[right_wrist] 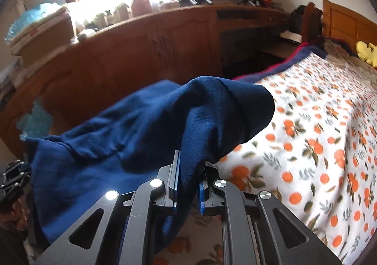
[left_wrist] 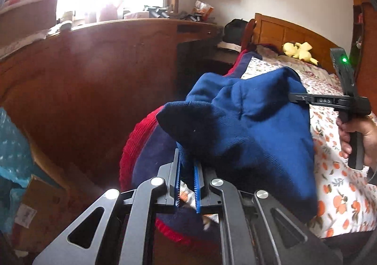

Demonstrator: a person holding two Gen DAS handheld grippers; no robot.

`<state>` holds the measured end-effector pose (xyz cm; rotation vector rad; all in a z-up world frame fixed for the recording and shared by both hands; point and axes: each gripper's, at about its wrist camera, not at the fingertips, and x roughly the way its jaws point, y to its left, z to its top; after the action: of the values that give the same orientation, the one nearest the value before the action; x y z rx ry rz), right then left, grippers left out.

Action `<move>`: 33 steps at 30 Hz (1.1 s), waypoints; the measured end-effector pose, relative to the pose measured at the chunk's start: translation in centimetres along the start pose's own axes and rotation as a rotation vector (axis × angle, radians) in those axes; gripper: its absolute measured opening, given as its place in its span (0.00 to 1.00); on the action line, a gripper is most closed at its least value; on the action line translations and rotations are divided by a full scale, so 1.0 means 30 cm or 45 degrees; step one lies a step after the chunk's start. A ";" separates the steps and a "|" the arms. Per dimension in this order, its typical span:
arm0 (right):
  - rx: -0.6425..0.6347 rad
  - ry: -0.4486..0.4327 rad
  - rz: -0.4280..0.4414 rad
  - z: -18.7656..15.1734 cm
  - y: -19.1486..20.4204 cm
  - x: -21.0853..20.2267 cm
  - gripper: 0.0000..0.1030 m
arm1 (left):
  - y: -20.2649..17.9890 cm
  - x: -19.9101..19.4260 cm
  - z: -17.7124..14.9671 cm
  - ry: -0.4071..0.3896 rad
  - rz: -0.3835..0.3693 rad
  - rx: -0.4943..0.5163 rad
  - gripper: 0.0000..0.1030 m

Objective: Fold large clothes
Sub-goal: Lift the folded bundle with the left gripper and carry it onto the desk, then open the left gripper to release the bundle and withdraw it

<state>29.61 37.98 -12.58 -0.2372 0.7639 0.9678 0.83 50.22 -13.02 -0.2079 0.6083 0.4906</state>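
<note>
A large dark blue garment [left_wrist: 247, 123] hangs in the air above the bed, held up at two places. My left gripper [left_wrist: 187, 170] is shut on a bunched edge of it, with cloth between the blue pads. My right gripper [right_wrist: 188, 170] is shut on another edge of the same garment [right_wrist: 141, 128], which drapes down to the left. In the left wrist view the right gripper [left_wrist: 294, 97] shows at the right, gripping the cloth, with a hand on its handle.
The bed [right_wrist: 318, 135] has a white sheet with orange fruit print. A red and navy blanket [left_wrist: 141, 147] lies along its left edge. A wooden cabinet [left_wrist: 106, 64] stands to the left. A yellow plush toy [left_wrist: 299, 51] lies by the headboard.
</note>
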 end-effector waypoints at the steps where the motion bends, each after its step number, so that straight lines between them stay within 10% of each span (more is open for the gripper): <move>1: 0.008 0.021 -0.010 -0.011 -0.013 0.002 0.16 | 0.008 0.001 -0.004 0.008 0.001 -0.009 0.11; 6: 0.011 0.022 -0.048 -0.064 -0.054 -0.068 0.21 | 0.035 0.008 -0.024 0.035 0.098 -0.027 0.23; 12: -0.007 -0.024 -0.048 -0.157 -0.065 -0.249 0.28 | 0.016 -0.059 -0.057 0.026 0.158 -0.037 0.63; 19: 0.027 -0.153 -0.061 -0.305 -0.094 -0.555 0.57 | -0.109 -0.191 -0.055 -0.055 0.141 -0.007 0.95; 27: 0.108 -0.263 -0.227 -0.533 -0.193 -0.884 0.92 | -0.402 -0.282 -0.019 -0.106 0.014 0.081 0.98; 33: 0.186 -0.314 -0.359 -0.688 -0.275 -1.102 0.93 | -0.695 -0.348 -0.010 -0.142 -0.121 0.166 0.98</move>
<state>15.39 1.33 -6.18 -0.0922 0.5536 0.6562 3.65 28.12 -6.15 -0.0847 0.5171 0.3666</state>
